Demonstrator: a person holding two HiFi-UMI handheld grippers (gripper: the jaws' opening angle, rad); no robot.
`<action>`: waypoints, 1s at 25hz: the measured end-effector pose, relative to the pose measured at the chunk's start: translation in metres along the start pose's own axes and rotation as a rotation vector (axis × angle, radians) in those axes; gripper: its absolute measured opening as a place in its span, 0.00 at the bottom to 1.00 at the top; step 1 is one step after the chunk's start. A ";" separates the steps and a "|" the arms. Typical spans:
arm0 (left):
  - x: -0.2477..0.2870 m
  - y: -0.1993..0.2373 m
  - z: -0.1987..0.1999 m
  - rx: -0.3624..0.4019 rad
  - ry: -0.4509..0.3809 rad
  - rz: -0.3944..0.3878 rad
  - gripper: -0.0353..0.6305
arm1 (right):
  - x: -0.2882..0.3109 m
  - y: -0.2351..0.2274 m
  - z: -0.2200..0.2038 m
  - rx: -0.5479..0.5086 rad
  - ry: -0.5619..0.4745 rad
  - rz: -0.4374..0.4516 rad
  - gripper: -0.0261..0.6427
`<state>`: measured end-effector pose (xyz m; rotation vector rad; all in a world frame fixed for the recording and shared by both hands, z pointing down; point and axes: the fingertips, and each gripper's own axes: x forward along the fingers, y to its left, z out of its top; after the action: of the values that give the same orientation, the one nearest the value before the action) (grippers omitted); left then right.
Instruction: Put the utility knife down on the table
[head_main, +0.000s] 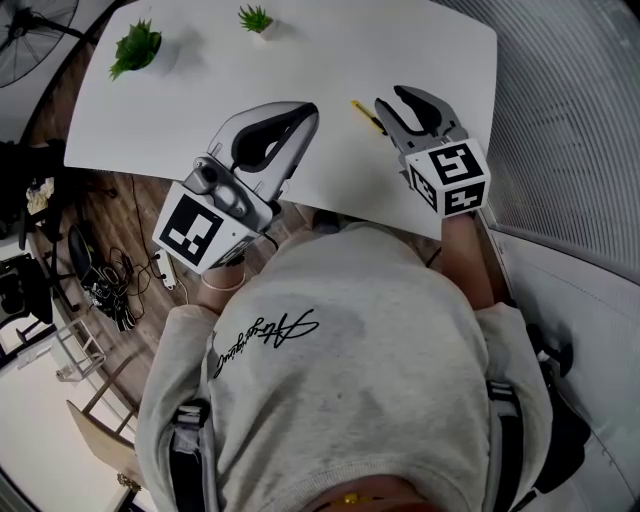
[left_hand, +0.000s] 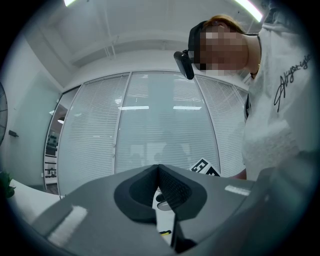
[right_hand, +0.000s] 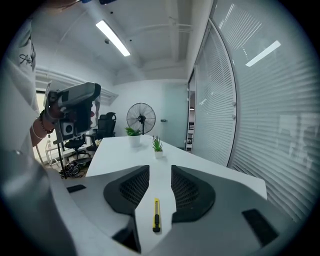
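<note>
Room: a white table (head_main: 300, 70) is standing in an office, with a blind-covered glass wall (right_hand: 250, 100) running along its right edge.
Right gripper: the right gripper (right_hand: 159, 172) is hovering over the table close to the near edge, toward the near right corner, its jaws spread apart and gripping nothing.
Utility knife: the yellow utility knife (right_hand: 156, 215) is lying flat on the table, showing in the gap between those spread jaws in the right gripper view. From the head view it (head_main: 366, 116) is lying just beside the gripper's (head_main: 392, 98) left jaw.
Left gripper: the left gripper (head_main: 310, 110) is hanging over the near edge, jaws pressed together (left_hand: 159, 166) with nothing between them.
Plants: two small potted plants (head_main: 135, 47) (head_main: 256, 18) are sitting by the far edge, well apart from the knife.
Beyond: a floor fan (right_hand: 141, 118) is standing past the table's far end.
</note>
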<state>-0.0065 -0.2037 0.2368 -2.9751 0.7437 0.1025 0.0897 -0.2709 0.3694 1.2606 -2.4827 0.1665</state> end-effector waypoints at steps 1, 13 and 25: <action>0.001 -0.001 -0.001 0.003 0.002 -0.004 0.03 | -0.002 0.000 0.002 -0.001 -0.009 -0.001 0.25; 0.003 -0.002 0.002 0.010 0.001 -0.021 0.03 | -0.023 0.003 0.039 0.020 -0.123 -0.001 0.25; 0.007 -0.001 0.005 0.020 -0.002 -0.041 0.03 | -0.051 0.013 0.083 -0.001 -0.284 0.015 0.26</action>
<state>-0.0003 -0.2052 0.2314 -2.9694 0.6786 0.0951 0.0861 -0.2461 0.2740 1.3464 -2.7289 -0.0119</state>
